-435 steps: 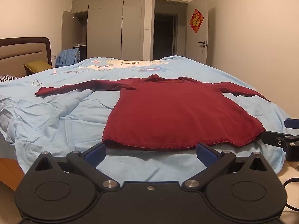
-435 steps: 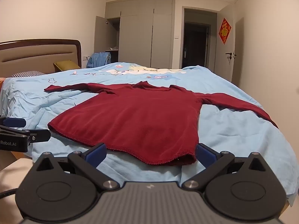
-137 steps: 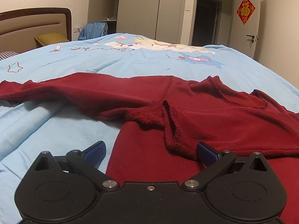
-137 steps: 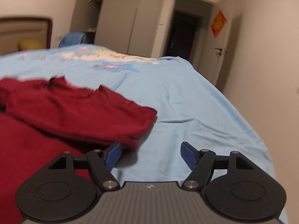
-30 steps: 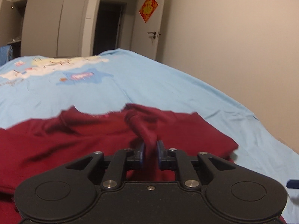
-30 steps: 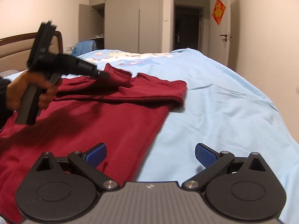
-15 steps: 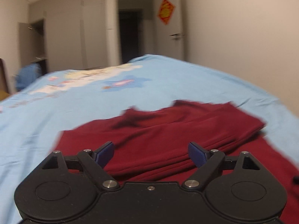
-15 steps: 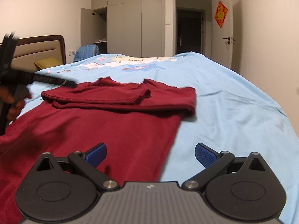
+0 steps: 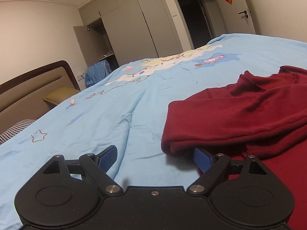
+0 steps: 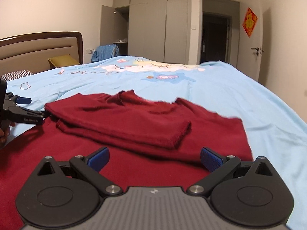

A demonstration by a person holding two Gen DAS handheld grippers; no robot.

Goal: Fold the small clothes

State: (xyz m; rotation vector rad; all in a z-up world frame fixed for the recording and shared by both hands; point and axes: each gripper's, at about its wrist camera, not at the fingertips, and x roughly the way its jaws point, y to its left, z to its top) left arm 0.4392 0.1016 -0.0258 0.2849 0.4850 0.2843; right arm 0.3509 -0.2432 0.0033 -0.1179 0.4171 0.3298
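Note:
A dark red long-sleeved top (image 10: pixel 134 130) lies on the light blue bedspread (image 10: pixel 249 99), both sleeves folded across its chest. In the left wrist view the folded shoulder of the top (image 9: pixel 239 115) fills the right side. My left gripper (image 9: pixel 155 158) is open and empty at that left shoulder fold, its right finger touching the fabric edge. From the right wrist view the left gripper (image 10: pixel 34 113) shows at the far left, held by a hand. My right gripper (image 10: pixel 153 158) hovers open and empty over the top's body, just short of the folded sleeves.
A padded headboard (image 10: pixel 38 48) with a yellow cushion (image 10: pixel 63 60) and a checked pillow (image 9: pixel 13 130) stands to the left. Beyond the bed are grey wardrobes (image 10: pixel 157 23), one door open, a blue garment (image 10: pixel 105 51), a dark doorway (image 10: pixel 216 38) and a door (image 10: pixel 261 48).
My left gripper let go of the sleeve, opened, and pulled back left to the shoulder fold. The left sleeve now lies across the chest. My right gripper moved in closer over the top.

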